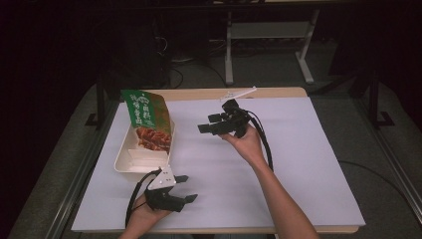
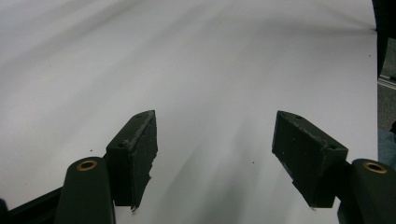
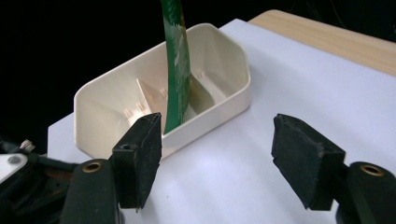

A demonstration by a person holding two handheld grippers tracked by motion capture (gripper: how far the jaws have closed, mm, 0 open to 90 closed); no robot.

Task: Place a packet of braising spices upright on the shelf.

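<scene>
On the left side of the white-topped bench [image 1: 278, 149] sits a cream plastic tray [image 1: 130, 158], and a green food packet [image 1: 148, 119] stands in it on edge, leaning up past the far rim. In the right claw's view the packet is seen edge-on, a thin green strip rising out of the tray's divided inside. The left claw [image 1: 186, 188] is held low near the bench's near edge, just in front of the tray, its jaws spread wide over bare white surface with nothing between them. The right claw [image 1: 208, 123] is lifted above the middle of the bench, pointing toward the tray, jaws likewise wide apart and empty. A white strip [image 1: 240, 93] lies by the far edge.
</scene>
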